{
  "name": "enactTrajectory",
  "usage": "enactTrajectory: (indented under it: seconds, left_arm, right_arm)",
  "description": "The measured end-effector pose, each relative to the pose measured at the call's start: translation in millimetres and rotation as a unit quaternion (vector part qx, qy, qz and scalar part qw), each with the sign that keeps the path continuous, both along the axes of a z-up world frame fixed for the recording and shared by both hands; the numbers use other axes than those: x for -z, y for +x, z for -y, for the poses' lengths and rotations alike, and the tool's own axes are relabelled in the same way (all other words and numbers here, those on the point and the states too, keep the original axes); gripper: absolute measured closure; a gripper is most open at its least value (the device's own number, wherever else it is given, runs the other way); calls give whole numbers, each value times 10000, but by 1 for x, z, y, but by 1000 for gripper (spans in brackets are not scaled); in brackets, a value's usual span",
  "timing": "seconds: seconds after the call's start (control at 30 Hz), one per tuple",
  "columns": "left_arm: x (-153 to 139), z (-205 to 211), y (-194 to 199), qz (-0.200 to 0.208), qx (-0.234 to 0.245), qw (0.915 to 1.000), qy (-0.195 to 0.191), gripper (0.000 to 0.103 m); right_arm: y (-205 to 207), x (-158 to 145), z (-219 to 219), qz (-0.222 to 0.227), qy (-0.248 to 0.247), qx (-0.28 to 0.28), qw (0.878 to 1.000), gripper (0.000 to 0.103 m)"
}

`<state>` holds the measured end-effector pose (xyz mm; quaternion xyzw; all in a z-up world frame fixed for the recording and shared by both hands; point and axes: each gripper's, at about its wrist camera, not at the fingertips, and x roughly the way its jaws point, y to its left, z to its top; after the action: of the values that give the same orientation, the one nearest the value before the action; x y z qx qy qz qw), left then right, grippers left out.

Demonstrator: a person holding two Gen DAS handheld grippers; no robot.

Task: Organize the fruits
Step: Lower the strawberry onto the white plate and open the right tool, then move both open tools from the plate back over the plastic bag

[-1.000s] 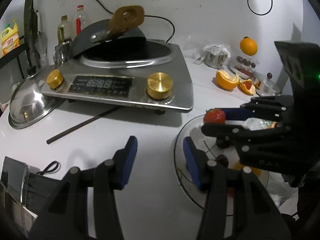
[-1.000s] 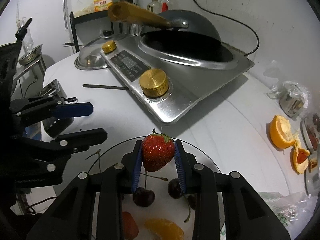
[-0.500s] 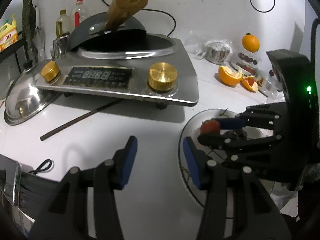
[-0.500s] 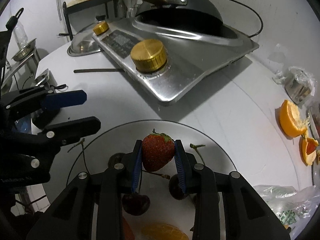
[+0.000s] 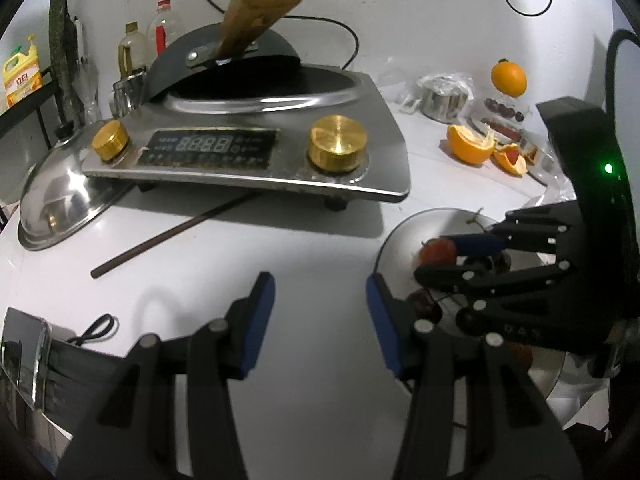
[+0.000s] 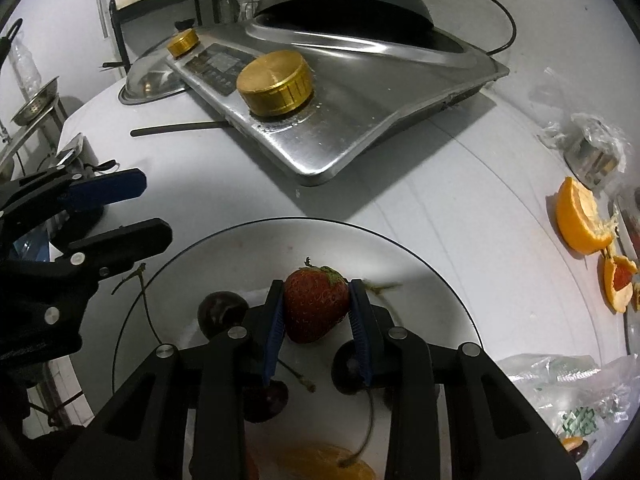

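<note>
A red strawberry [image 6: 314, 306] sits between the blue pads of my right gripper [image 6: 316, 286], low over the white plate [image 6: 240, 248]. Both pads still touch it while the jaws are opening. Dark cherries [image 6: 222, 312] with stems and an orange segment [image 6: 332, 464] lie on the plate around the fingers. The left wrist view shows the same right gripper [image 5: 432, 256] with the strawberry [image 5: 437, 251] over the plate [image 5: 404, 232]. My left gripper [image 5: 319, 284] is open and holds nothing, hovering over the bare counter just left of the plate.
A steel induction cooker [image 5: 248, 152] with a black wok [image 5: 224, 68] stands behind the plate. A dome lid [image 5: 60, 208] and a dark chopstick [image 5: 168, 240] lie at left. Peeled orange pieces [image 6: 580, 220], a whole orange [image 5: 508, 78], a steel cup [image 5: 444, 100] and a plastic bag [image 6: 560, 384] are at right.
My right gripper has sunk with the strawberry from above the plate down to just over its surface among the cherries. The left gripper has stayed about where it was.
</note>
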<state>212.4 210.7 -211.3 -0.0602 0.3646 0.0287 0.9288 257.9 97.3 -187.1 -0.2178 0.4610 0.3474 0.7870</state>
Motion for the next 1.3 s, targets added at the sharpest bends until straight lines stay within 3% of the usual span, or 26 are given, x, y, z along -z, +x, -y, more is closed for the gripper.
enactTrajectory:
  seconds: [0.07,0.2,1.3]
  left_arm:
    - [-1,0,-1,20,-8,10000,28,53]
    - [-4,1,-5,75,-46,10000,45,39]
    - [-49,46,-49,553,62,9984,124,39]
  right_arm:
    - [1,0,1,-7,-9,12,10000,65]
    - [1,-3,3,16,9,45,10000,57]
    - [-55,-76,56,710,424,237,9963,53]
